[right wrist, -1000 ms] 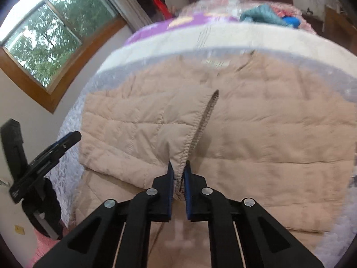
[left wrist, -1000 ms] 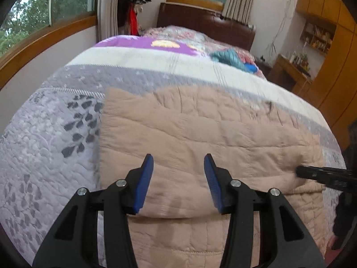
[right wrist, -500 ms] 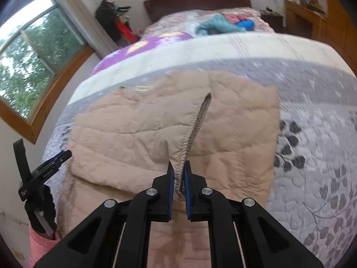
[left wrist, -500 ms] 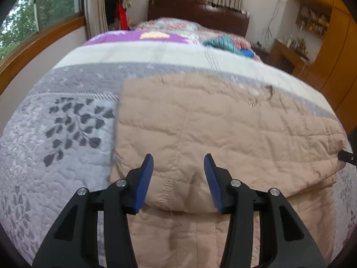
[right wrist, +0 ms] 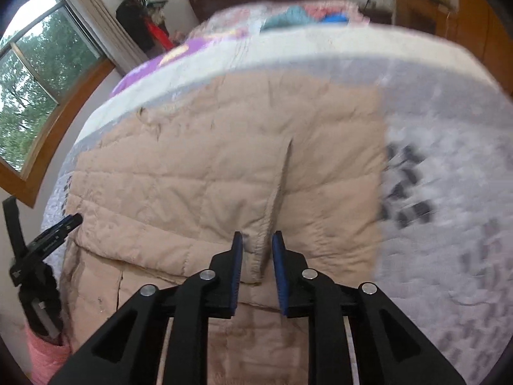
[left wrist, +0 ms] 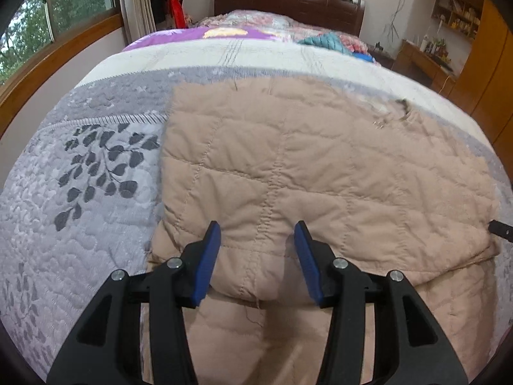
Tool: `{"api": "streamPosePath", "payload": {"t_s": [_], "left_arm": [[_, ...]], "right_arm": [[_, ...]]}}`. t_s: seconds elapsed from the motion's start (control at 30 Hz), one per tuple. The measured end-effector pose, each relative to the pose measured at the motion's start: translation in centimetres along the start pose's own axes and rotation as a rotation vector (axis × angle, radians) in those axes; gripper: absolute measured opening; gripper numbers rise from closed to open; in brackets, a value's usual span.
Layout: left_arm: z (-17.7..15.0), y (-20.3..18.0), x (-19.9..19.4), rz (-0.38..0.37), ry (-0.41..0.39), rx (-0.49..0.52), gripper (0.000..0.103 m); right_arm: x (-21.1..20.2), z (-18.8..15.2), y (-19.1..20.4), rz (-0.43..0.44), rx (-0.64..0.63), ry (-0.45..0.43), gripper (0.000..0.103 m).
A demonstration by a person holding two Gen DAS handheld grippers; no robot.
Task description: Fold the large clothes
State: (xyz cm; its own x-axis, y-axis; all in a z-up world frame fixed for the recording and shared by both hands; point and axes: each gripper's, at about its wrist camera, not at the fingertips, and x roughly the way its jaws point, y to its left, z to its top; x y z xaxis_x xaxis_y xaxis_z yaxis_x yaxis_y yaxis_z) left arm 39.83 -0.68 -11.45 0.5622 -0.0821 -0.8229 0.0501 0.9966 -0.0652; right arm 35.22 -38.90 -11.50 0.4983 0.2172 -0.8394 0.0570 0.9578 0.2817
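Observation:
A beige quilted jacket (left wrist: 320, 166) lies on the bed, its upper layer folded over the lower part. My left gripper (left wrist: 256, 227) hovers open just above the near edge of that fold, gripping nothing. In the right wrist view the jacket (right wrist: 192, 176) shows a raised seam ridge running toward me. My right gripper (right wrist: 257, 240) straddles the ridge's end, jaws opening, and the right pad stands clear of the cloth. The left gripper's black body (right wrist: 48, 234) shows at that view's left edge. The right gripper's tip (left wrist: 500, 228) pokes in at the left wrist view's right edge.
The grey quilt with a leaf pattern (left wrist: 80, 192) covers the bed on both sides of the jacket. Teal clothing (left wrist: 327, 43) lies near the dark headboard (left wrist: 288, 3). A window (left wrist: 48, 16) runs along the left; a wooden desk (left wrist: 423, 61) stands at the right. A pink sleeve (right wrist: 45, 359) shows low left.
The right gripper, shut on the jacket's lifted edge before, has lowered it onto the jacket and parted its jaws. The left gripper has drawn nearer the fold's front edge, still open.

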Motion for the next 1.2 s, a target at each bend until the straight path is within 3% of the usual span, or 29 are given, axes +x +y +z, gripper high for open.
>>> {"api": "streamPosePath", "payload": {"t_s": [0.1,0.23,0.53,0.93,1.03,1.1,1.17,1.2], "left_arm": [[0.2,-1.0,-1.8,-0.030,-0.031,0.009,0.050],[0.0,-3.4,-2.1,-0.063,-0.030,0.058,0.051],[-1.1,-4.1,2.0,-0.059,0.045,0.081,0.053],[-1.7,-5.2,3.2,0.003,0.030,0.112,0.053],[-1.8,-5.0,2.5,-0.004,0.023,0.109,0.053],[-2.0,-4.2,0.7,-0.033,0.031,0.100,0.054],[-2.7,-2.9,-1.6,-0.079,0.027,0.084,0.065],[-3.3,-1.9,-3.1,-0.100,0.019,0.079,0.068]], "right_arm": [[-2.3,0.3,1.4,-0.003,-0.033,-0.051,0.021],[-1.3,0.5,3.2,0.035,-0.081,-0.015,0.021],[4.6,0.0,2.7,0.013,-0.066,0.087,0.019],[5.9,-0.8,3.1,-0.024,-0.084,0.049,0.018],[4.5,-1.1,2.9,0.012,-0.079,0.029,0.021],[1.8,-1.9,2.5,0.107,-0.067,-0.010,0.025],[-1.5,-3.1,2.3,0.161,-0.091,-0.064,0.033],[-2.5,-3.7,2.3,0.162,-0.102,-0.076,0.042]]}}
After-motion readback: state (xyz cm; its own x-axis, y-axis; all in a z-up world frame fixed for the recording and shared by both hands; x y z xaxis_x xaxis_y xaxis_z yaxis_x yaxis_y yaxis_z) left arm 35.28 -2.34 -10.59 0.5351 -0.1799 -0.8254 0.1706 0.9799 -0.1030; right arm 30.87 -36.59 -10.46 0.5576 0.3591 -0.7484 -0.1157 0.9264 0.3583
